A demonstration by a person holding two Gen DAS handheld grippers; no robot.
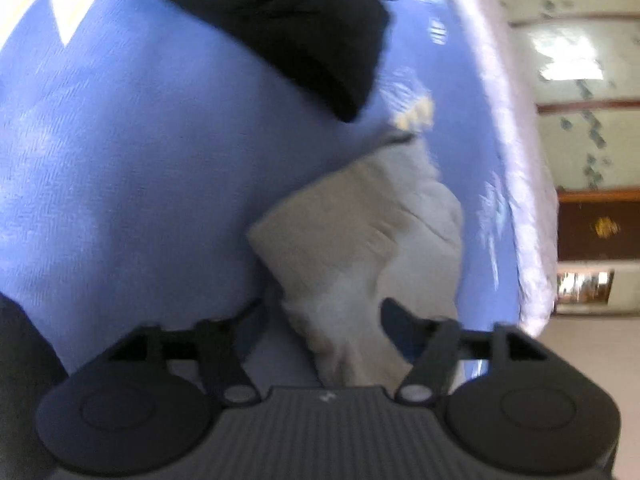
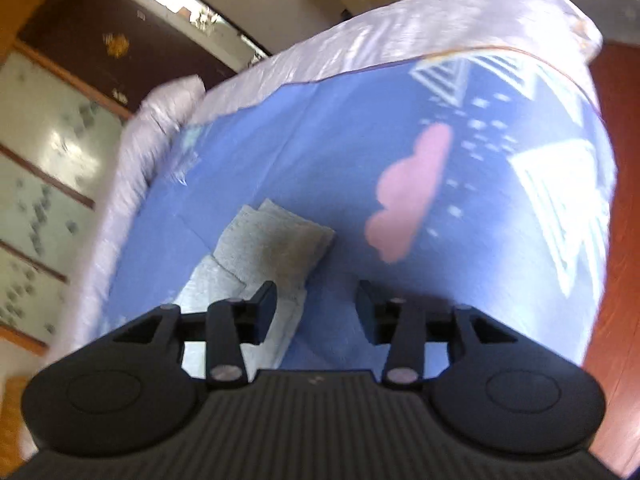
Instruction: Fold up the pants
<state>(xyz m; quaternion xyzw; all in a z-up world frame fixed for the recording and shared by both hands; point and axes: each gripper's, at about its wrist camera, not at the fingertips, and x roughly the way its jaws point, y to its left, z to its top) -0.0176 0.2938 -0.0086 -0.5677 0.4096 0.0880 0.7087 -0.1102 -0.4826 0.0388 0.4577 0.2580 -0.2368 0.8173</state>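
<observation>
Light grey pants (image 1: 360, 240) lie folded into a small bundle on a blue bedsheet (image 1: 140, 180). In the left wrist view the bundle runs down between the fingers of my left gripper (image 1: 326, 312), which stand wide apart and open; the cloth hides part of them. In the right wrist view the same pants (image 2: 264, 252) lie left of centre, just ahead of my right gripper (image 2: 316, 304). Its jaws are open and empty, the left fingertip (image 2: 266, 300) over the edge of the pants.
A black garment (image 1: 300, 28) lies on the sheet beyond the pants in the left wrist view. The sheet has a pink cloud print (image 2: 412, 192) and white triangles. A white mattress edge (image 2: 132, 184) borders it, with wardrobe doors (image 2: 44, 152) and red floor (image 2: 624, 200) beyond.
</observation>
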